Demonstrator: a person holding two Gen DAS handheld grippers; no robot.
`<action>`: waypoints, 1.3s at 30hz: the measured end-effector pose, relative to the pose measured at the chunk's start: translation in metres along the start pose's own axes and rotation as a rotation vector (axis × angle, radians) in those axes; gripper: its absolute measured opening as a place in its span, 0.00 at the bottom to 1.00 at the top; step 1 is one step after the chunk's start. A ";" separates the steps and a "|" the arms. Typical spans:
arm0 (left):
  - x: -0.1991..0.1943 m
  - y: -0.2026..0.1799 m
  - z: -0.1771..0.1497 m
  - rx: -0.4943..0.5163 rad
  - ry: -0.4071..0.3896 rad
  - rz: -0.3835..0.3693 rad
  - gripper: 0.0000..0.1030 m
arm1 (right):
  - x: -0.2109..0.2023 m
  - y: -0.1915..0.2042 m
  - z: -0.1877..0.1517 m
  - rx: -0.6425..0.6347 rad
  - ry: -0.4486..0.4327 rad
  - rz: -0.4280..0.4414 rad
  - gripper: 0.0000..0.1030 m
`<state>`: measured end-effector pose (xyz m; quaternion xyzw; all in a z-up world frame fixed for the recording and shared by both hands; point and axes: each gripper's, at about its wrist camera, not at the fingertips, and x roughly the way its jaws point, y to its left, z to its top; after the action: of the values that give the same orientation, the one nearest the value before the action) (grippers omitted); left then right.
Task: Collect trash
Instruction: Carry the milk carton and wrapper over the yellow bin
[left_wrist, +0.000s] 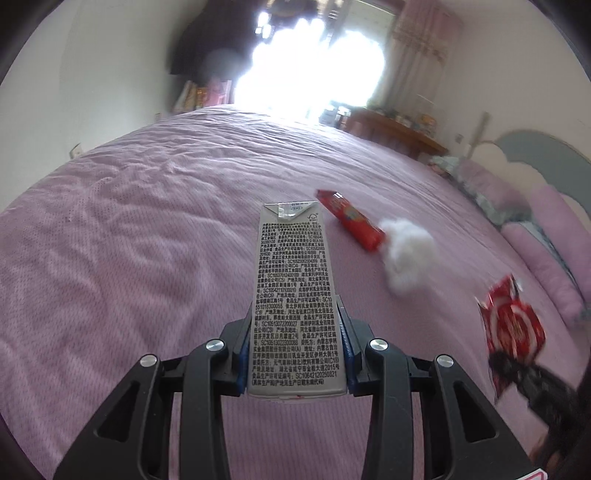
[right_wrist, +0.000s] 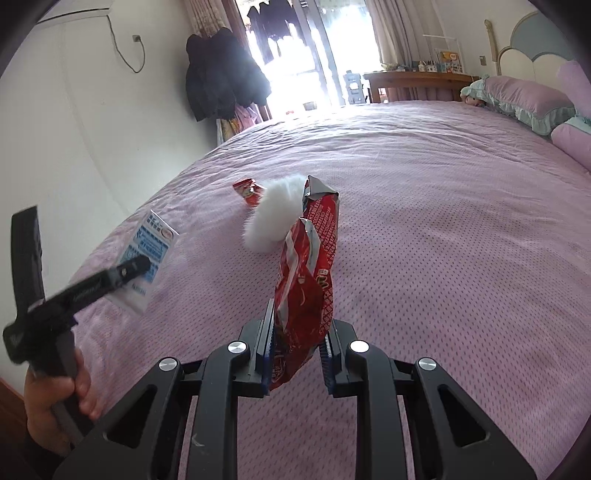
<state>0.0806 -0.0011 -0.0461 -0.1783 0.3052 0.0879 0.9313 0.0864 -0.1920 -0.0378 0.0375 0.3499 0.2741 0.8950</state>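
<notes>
My left gripper is shut on a grey drink carton with printed text, held above the pink bed. In the right wrist view the same carton shows at the left in the left gripper. My right gripper is shut on a crumpled red snack bag; that bag also shows in the left wrist view. A red wrapper and a white tissue wad lie on the bed ahead; both also show in the right wrist view: the wrapper and the tissue.
The pink bedspread fills both views. Pink pillows and a headboard lie at the right. A wooden desk stands by the bright window. Dark coats hang on the wall at the left.
</notes>
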 end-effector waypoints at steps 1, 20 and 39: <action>-0.005 -0.002 -0.003 0.006 0.006 -0.018 0.36 | -0.004 0.002 -0.002 -0.005 -0.003 -0.001 0.20; -0.060 -0.107 -0.077 0.249 0.125 -0.359 0.36 | -0.140 -0.026 -0.071 0.076 -0.068 -0.100 0.20; -0.067 -0.276 -0.213 0.616 0.394 -0.658 0.36 | -0.271 -0.123 -0.223 0.397 -0.078 -0.386 0.20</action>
<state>-0.0122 -0.3411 -0.0890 0.0052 0.4147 -0.3409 0.8437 -0.1643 -0.4641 -0.0738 0.1551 0.3627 0.0230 0.9186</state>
